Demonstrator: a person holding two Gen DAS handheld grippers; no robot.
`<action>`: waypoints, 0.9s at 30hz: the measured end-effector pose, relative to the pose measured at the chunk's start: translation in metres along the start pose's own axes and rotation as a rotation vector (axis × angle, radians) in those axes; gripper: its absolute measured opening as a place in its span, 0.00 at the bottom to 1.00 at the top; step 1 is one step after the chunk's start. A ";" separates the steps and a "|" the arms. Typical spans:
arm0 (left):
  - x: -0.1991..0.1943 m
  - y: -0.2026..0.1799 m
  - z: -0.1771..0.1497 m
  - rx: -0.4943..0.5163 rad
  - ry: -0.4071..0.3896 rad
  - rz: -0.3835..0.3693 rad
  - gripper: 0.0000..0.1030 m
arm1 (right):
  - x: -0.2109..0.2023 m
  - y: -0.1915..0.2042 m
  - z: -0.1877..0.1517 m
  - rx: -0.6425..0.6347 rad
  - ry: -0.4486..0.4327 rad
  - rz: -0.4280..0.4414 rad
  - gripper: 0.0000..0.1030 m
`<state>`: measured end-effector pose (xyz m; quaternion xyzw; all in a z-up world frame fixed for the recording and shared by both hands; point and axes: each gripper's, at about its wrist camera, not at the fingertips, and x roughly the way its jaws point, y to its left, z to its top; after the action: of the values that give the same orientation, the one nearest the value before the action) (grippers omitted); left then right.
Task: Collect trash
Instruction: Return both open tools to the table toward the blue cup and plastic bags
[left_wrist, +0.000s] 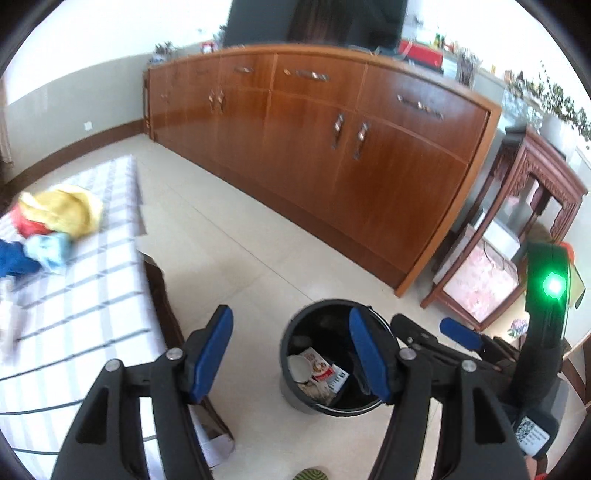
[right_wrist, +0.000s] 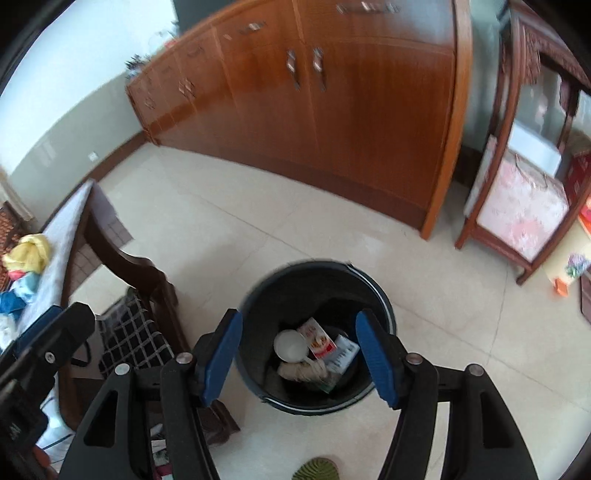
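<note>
Both my grippers, left (left_wrist: 291, 354) and right (right_wrist: 299, 354), jaws apart, empty, over bin (right_wrist: 317, 280) on floor; trash (right_wrist: 317, 347) inside. Next: return to table (left_wrist: 92, 295), keep jaws wide.

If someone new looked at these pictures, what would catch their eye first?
Probably the black bucket on the tiled floor, holding cartons and a white cup, with the open right tongs above it. Then the long wooden sideboard behind, and bright crumpled cloths on the checked table at left.
</note>
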<state>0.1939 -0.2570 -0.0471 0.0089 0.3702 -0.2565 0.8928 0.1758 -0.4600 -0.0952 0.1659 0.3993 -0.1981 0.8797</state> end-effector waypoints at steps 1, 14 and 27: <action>-0.010 0.010 0.001 -0.010 -0.019 0.017 0.65 | -0.006 0.010 0.001 -0.018 -0.027 0.017 0.71; -0.082 0.139 -0.012 -0.168 -0.104 0.263 0.67 | -0.034 0.151 -0.004 -0.209 -0.100 0.273 0.72; -0.133 0.256 -0.045 -0.298 -0.134 0.473 0.67 | -0.038 0.280 -0.034 -0.354 -0.073 0.434 0.72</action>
<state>0.2041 0.0346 -0.0363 -0.0532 0.3313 0.0162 0.9419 0.2663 -0.1936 -0.0498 0.0842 0.3508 0.0619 0.9306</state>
